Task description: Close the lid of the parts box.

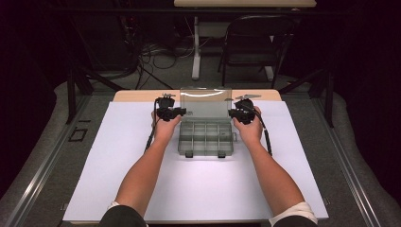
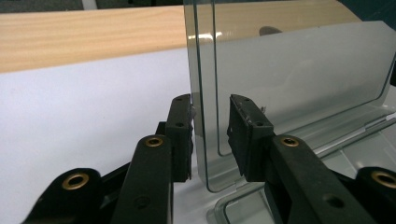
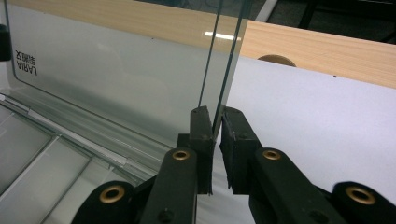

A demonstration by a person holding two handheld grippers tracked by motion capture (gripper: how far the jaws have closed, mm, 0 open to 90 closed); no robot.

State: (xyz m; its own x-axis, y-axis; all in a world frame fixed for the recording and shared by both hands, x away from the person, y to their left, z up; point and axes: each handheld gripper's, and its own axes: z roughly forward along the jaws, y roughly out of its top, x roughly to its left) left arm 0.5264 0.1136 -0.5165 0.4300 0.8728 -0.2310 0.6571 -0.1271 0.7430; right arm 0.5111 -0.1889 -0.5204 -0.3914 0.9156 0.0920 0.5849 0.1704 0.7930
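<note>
1. A clear plastic compartment box (image 1: 205,137) is seen on the white sheet (image 1: 118,165) that covers the table, at the middle of the far half, between the two hands.
2. Its clear lid (image 1: 205,101) is stood upright at the back edge of the box, hinged along the far side.
3. The left gripper (image 1: 176,112) is held at the left side edge of the lid (image 2: 289,84). In the left gripper view the edge is seen between the two black jaws: the left pad (image 2: 184,135) lies close against it, while a gap is left to the right pad (image 2: 243,135). Whether the lid is clamped there cannot be told.
4. The right gripper (image 1: 235,113) is held at the right side edge of the lid (image 3: 116,79). In the right gripper view the jaws are drawn narrowly together about the thin edge, which is gripped between the pads (image 3: 201,135).
5. The box's empty compartments (image 1: 203,135) are seen open below the lid, with two latches (image 1: 189,153) at the near edge.
6. A strip of bare wooden tabletop (image 1: 137,96) is seen beyond the sheet.
</note>
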